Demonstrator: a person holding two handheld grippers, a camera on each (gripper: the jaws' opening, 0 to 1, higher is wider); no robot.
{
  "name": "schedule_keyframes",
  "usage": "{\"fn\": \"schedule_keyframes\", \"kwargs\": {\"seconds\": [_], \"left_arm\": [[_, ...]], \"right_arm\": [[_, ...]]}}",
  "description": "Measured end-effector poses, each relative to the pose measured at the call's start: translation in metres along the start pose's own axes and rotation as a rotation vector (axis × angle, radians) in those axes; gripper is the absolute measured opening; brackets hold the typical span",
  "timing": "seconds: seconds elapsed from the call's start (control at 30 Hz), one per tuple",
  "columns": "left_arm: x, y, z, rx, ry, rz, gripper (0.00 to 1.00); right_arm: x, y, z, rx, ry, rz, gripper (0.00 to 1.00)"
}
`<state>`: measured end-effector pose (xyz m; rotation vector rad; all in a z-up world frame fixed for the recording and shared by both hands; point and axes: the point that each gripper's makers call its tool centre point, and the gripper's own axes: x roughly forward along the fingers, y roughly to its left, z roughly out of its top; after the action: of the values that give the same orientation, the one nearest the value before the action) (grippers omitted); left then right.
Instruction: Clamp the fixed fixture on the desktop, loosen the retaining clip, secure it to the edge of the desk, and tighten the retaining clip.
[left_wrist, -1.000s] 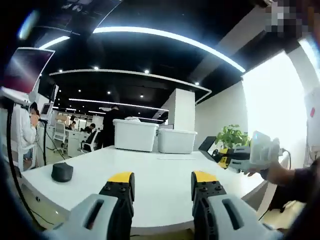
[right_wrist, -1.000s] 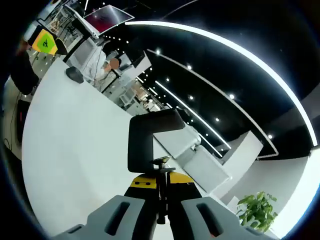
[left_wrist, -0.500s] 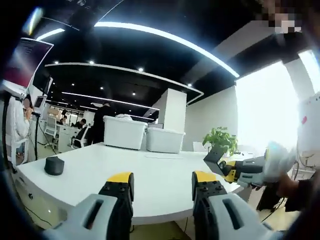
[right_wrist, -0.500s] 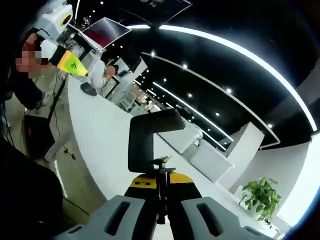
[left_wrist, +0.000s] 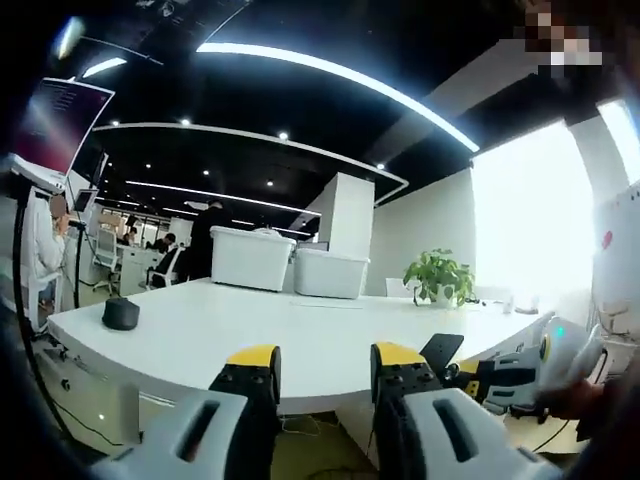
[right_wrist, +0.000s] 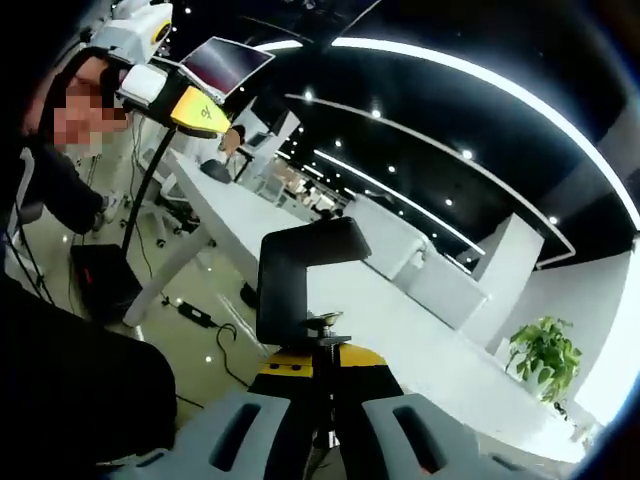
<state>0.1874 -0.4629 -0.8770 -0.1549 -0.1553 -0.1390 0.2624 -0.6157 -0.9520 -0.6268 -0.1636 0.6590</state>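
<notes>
Clamp (right_wrist: 300, 275), a black C-shaped bracket with a screw, stands at the centre of the right gripper view, its screw gripped between the closed jaws of the right gripper (right_wrist: 318, 385). Behind it the white desk (right_wrist: 400, 320) runs toward the right. In the left gripper view, the left gripper (left_wrist: 322, 362) has its jaws parted and empty at lower centre, below the desk edge.

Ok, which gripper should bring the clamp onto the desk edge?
Right. The right gripper is shut on the clamp, near the desk edge. The left gripper is open, holding nothing.
</notes>
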Motion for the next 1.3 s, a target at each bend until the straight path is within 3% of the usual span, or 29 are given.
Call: {"fn": "schedule_keyframes", "kwargs": {"seconds": [0.4,0.73,0.83,0.97,1.03,1.1,1.3], "left_arm": [[0.007,-0.029,-0.010,0.042,0.038,-0.049,0.36],[0.018,-0.043,-0.023,0.024,0.060,-0.086,0.36],[0.021,-0.048,-0.031,0.032,0.082,-0.099,0.36],[0.022,-0.051,-0.032,0.024,0.081,-0.111,0.36],[0.023,-0.053,-0.031,0.021,0.077,-0.118,0.36],[0.024,-0.054,-0.033,0.016,0.081,-0.123,0.36],[0.026,-0.064,-0.043,0.010,0.104,-0.162,0.34]], "right_arm": [[0.003,0.007,-0.032,0.117,0.051,-0.004,0.02],[0.004,-0.002,-0.034,0.222,0.032,-0.027,0.03],[0.005,-0.004,-0.038,0.295,0.034,-0.039,0.03],[0.007,-0.002,-0.047,0.338,0.043,-0.038,0.03],[0.009,-0.002,-0.053,0.424,0.045,-0.037,0.03],[0.011,-0.006,-0.058,0.450,0.059,-0.043,0.03],[0.015,-0.007,-0.063,0.464,0.070,-0.037,0.03]]}}
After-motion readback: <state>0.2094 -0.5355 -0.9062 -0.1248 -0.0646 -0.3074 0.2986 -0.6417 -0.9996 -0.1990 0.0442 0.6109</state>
